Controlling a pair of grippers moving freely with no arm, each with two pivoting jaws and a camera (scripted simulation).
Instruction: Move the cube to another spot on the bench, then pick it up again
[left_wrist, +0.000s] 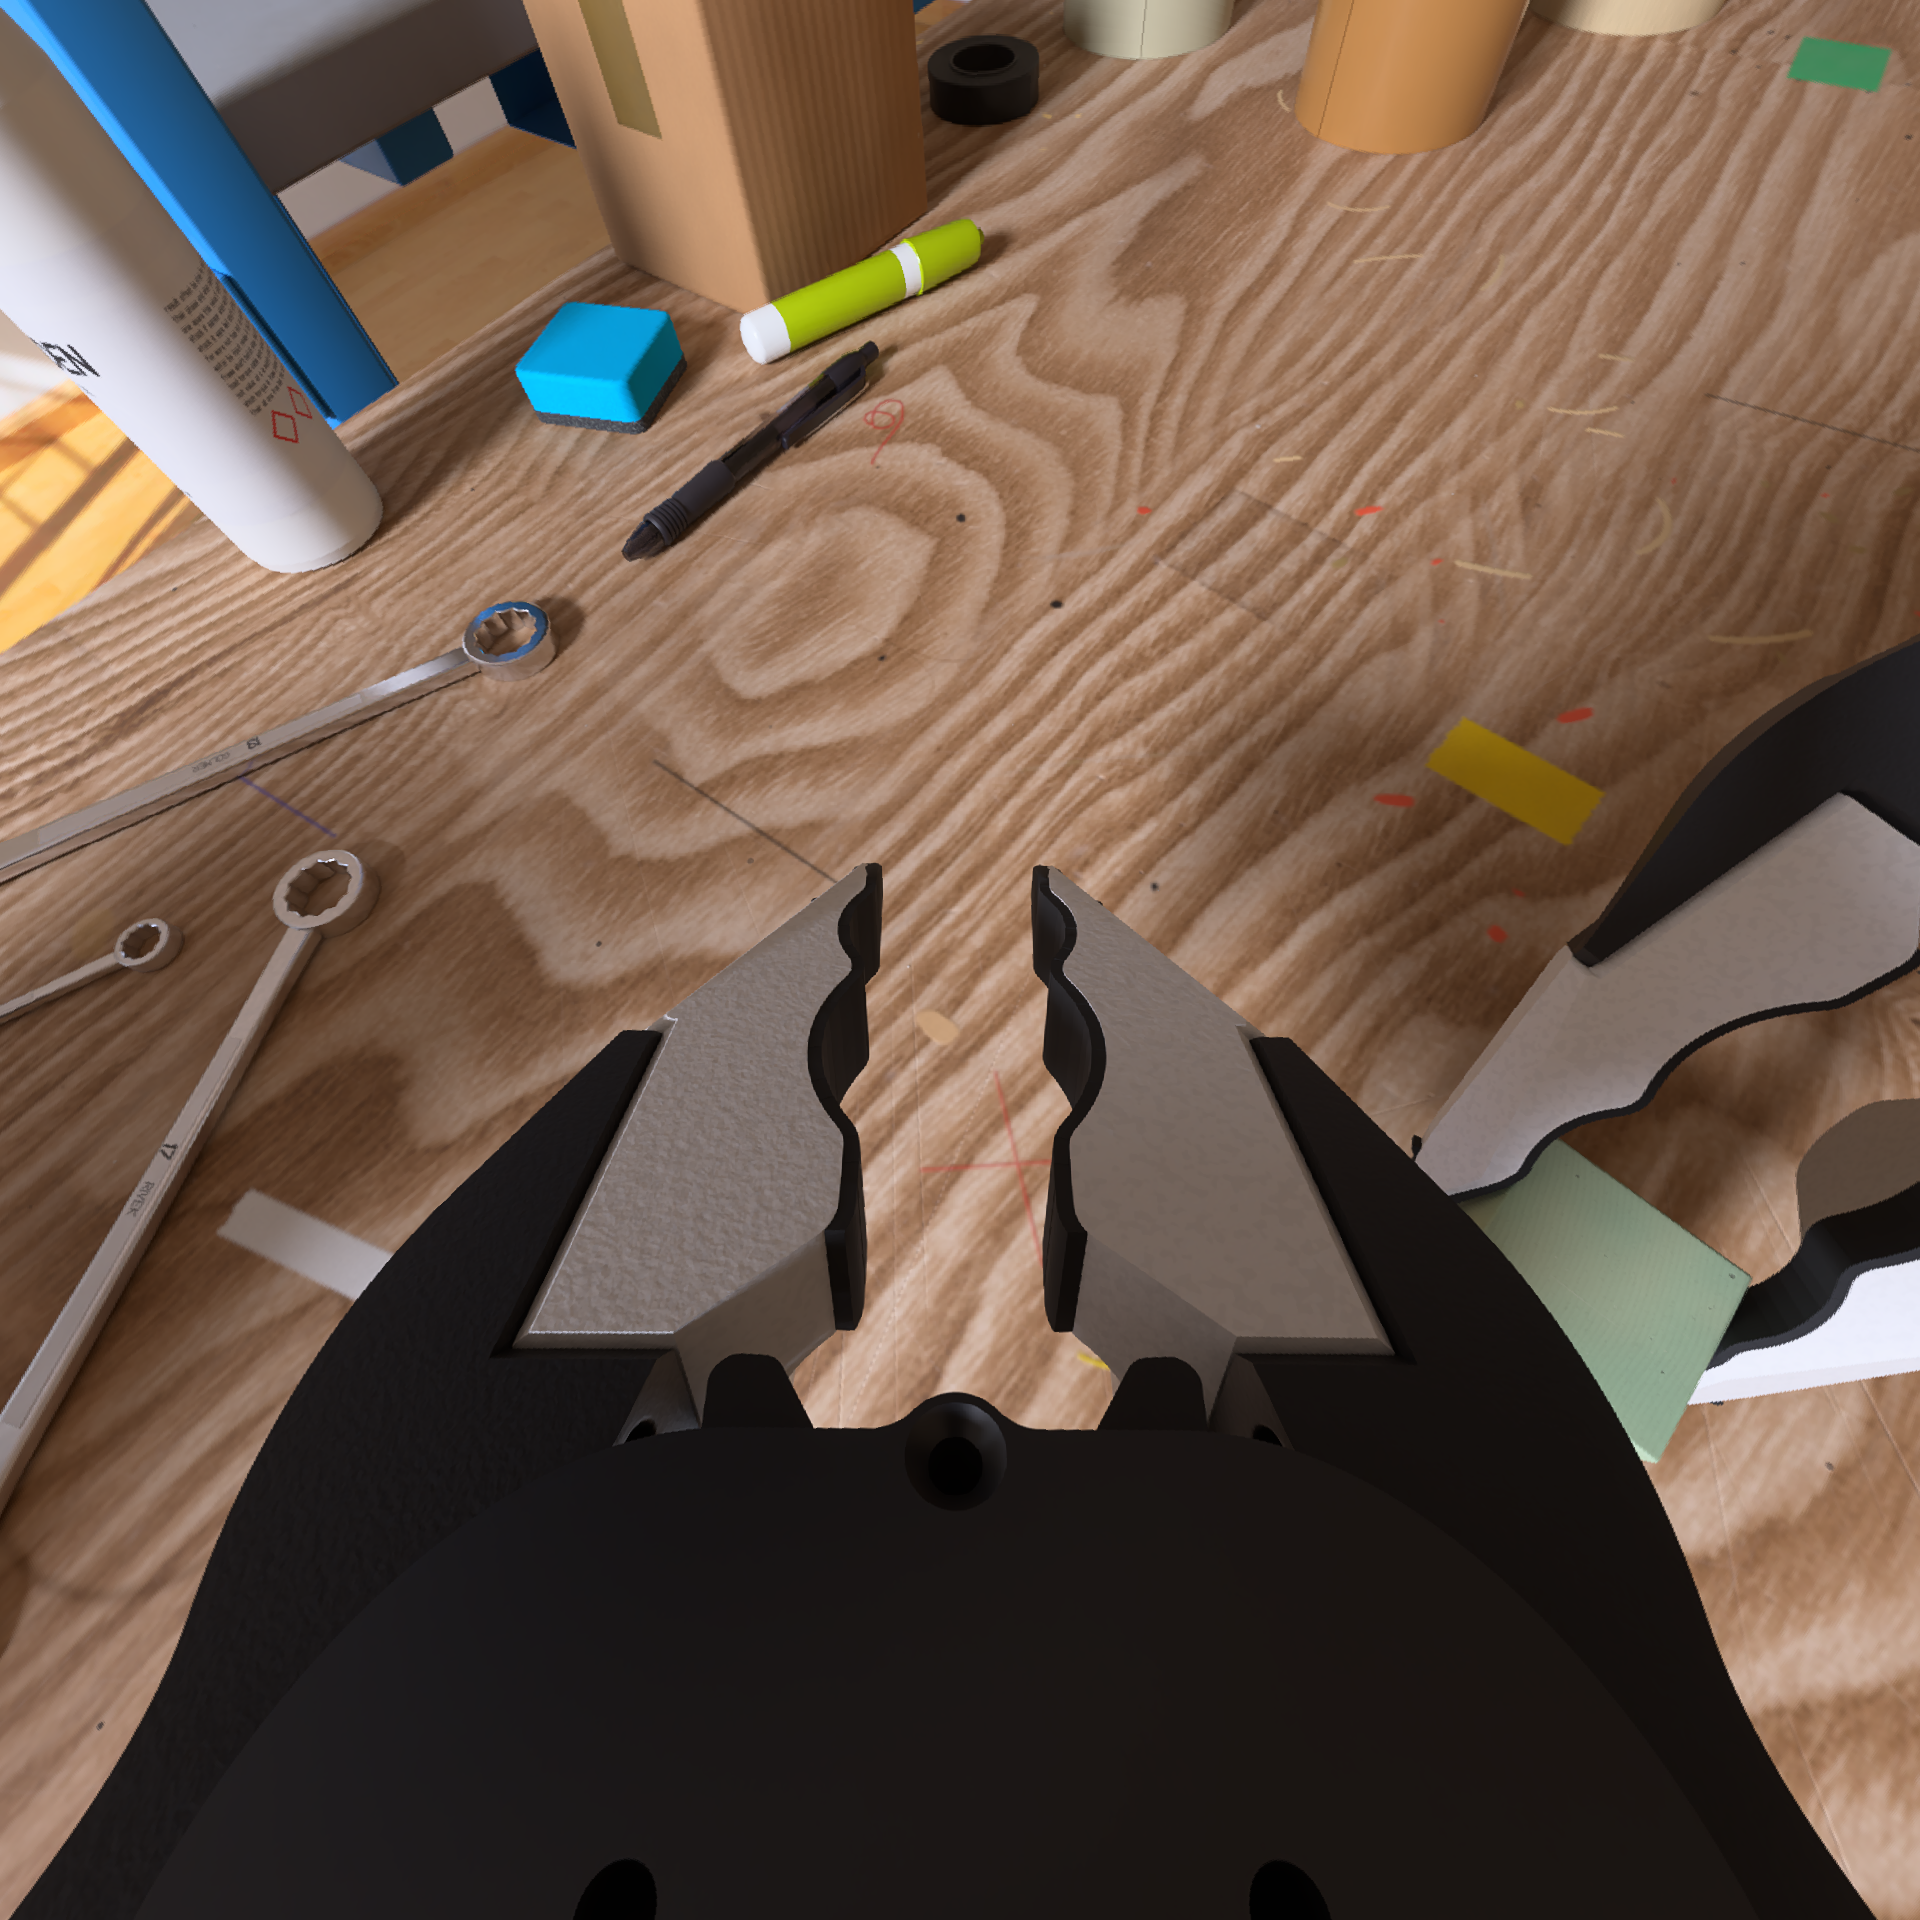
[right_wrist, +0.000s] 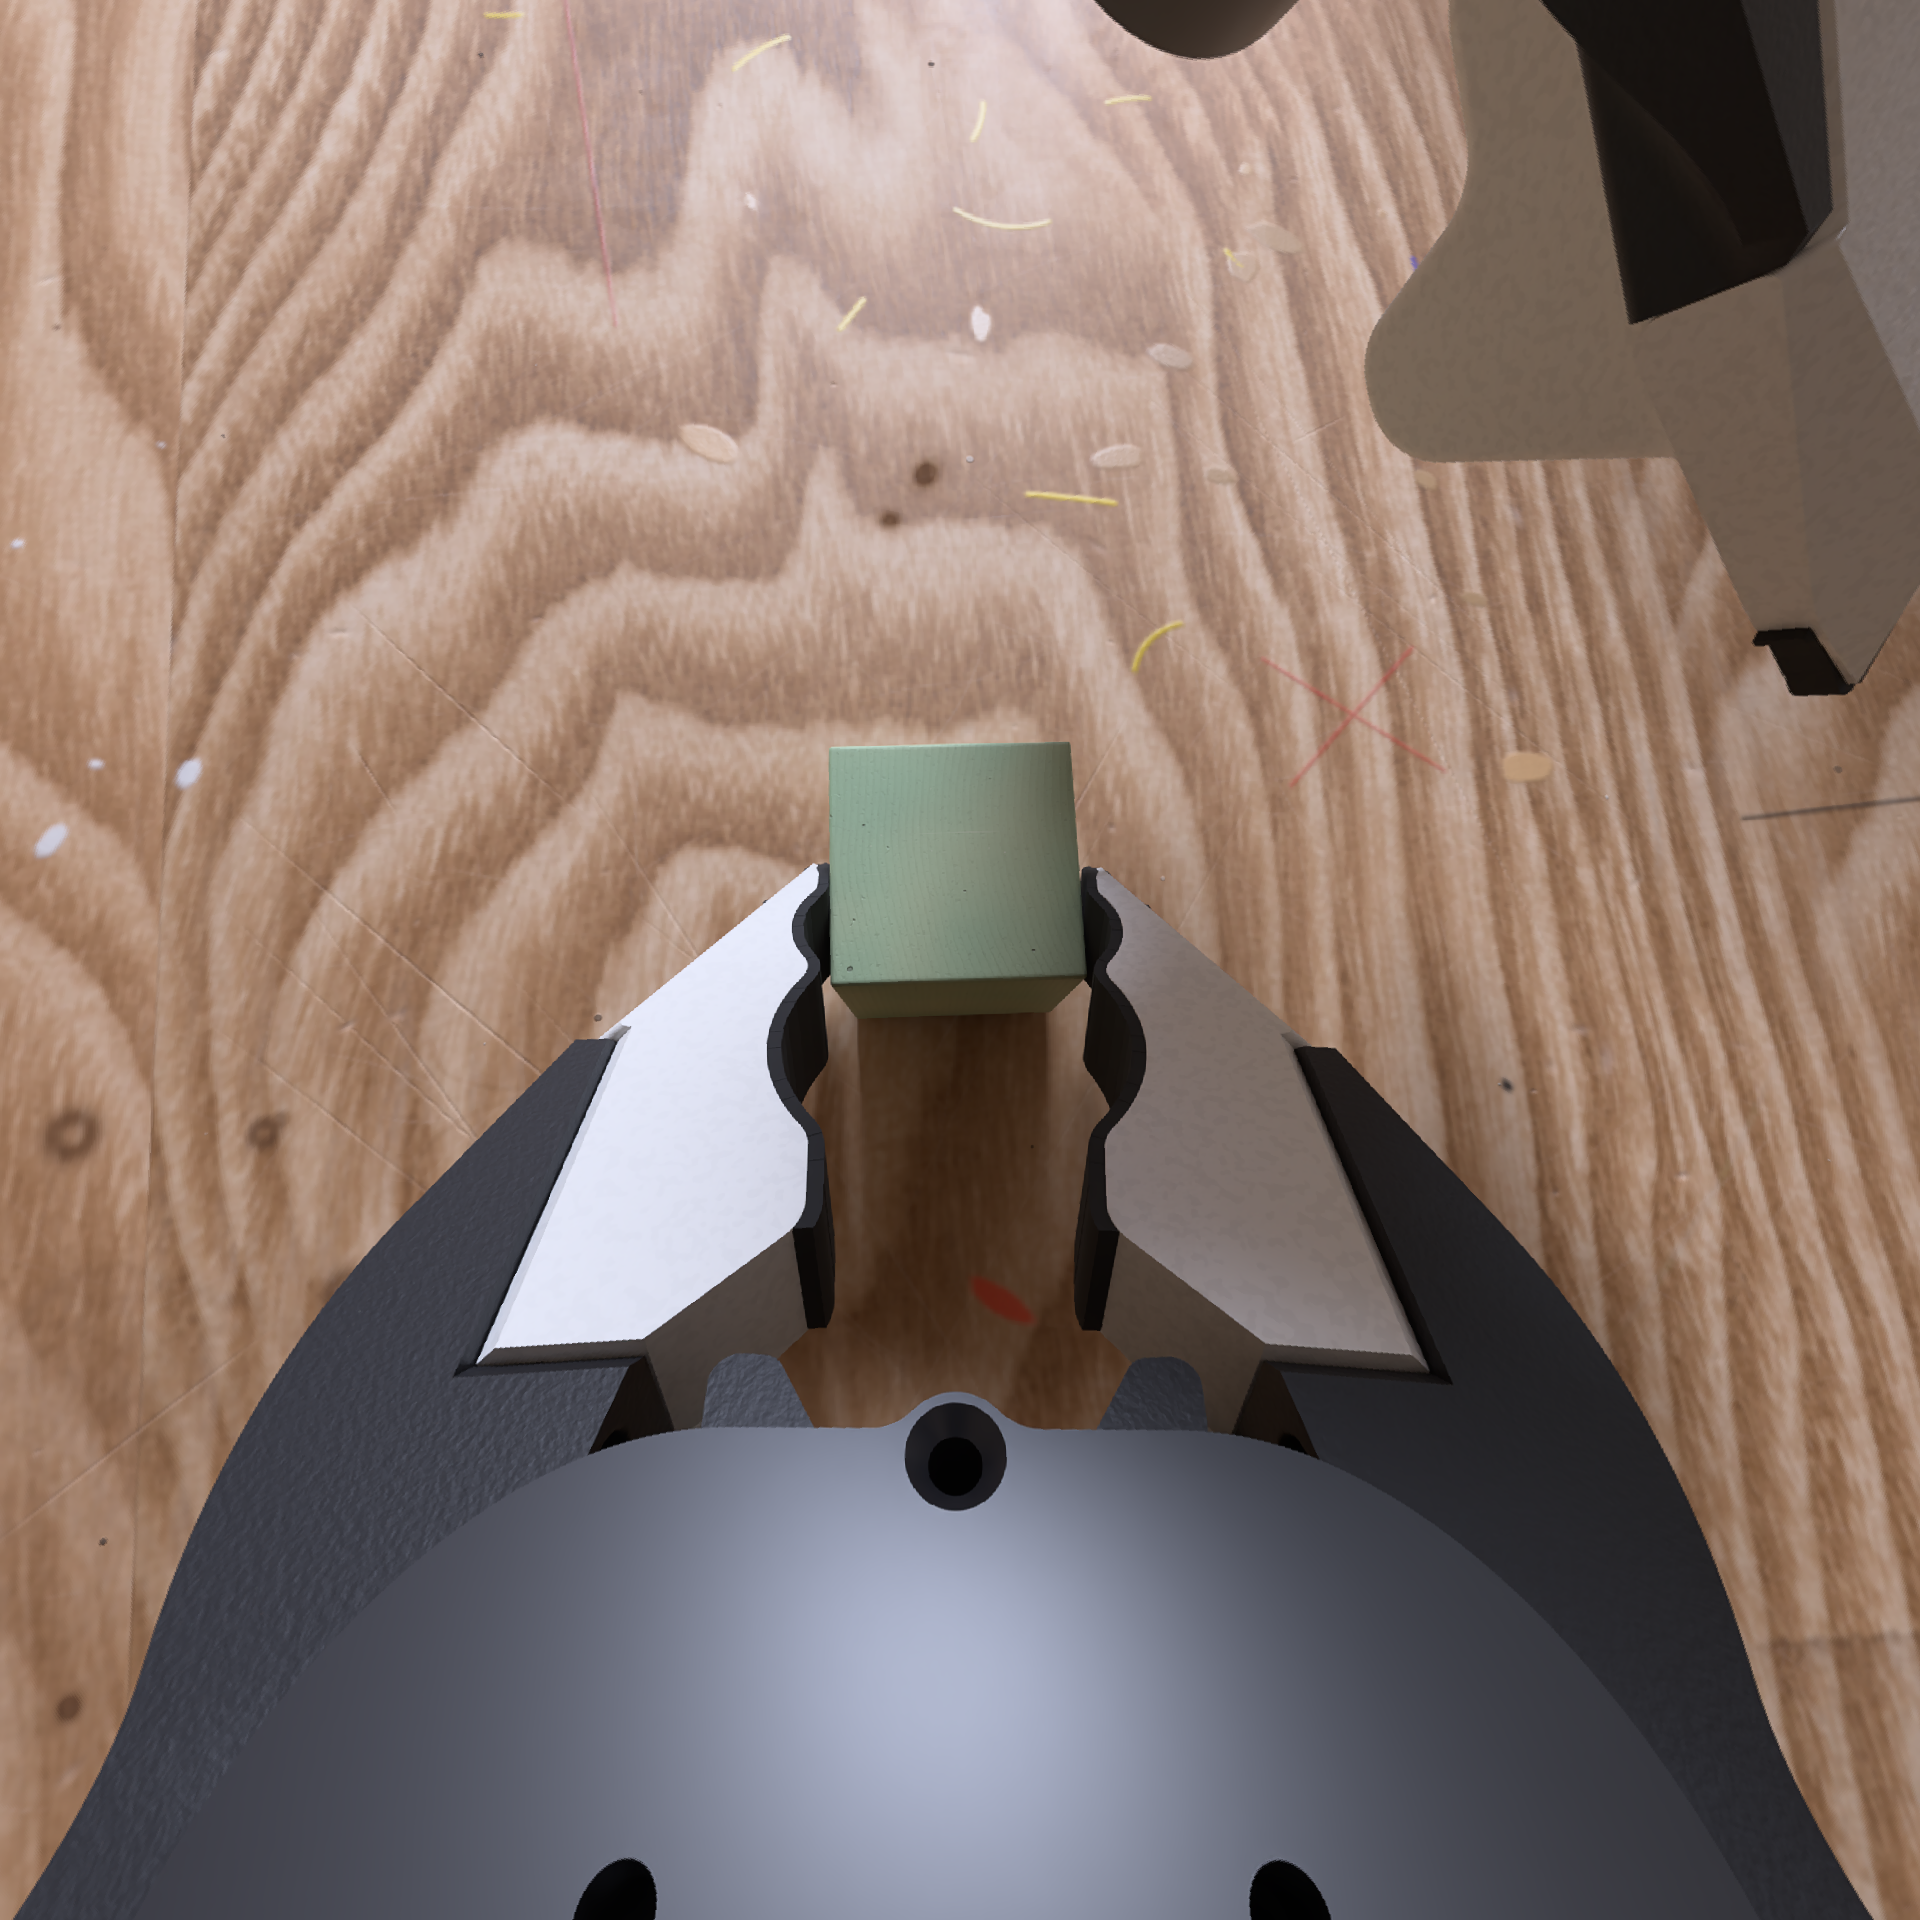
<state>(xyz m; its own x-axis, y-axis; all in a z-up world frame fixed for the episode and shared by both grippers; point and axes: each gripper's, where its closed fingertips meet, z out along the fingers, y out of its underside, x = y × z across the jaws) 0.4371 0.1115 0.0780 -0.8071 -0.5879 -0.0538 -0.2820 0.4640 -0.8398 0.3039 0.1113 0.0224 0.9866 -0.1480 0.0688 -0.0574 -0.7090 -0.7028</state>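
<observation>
Scuffed, paint-flecked plywood bench (left_wrist: 1299, 416)

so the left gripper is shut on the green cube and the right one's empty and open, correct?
Sides are swapped. The right wrist view shows the right gripper shut on the green cube, fingertips against its two sides. The left wrist view shows the left gripper empty and open, with only bare bench between its fingers.

Left tongs (left_wrist: 956, 914) gape with nothing between the jaws; right tongs (right_wrist: 956, 914) are clamped at the tips, pointing steeply down.
</observation>
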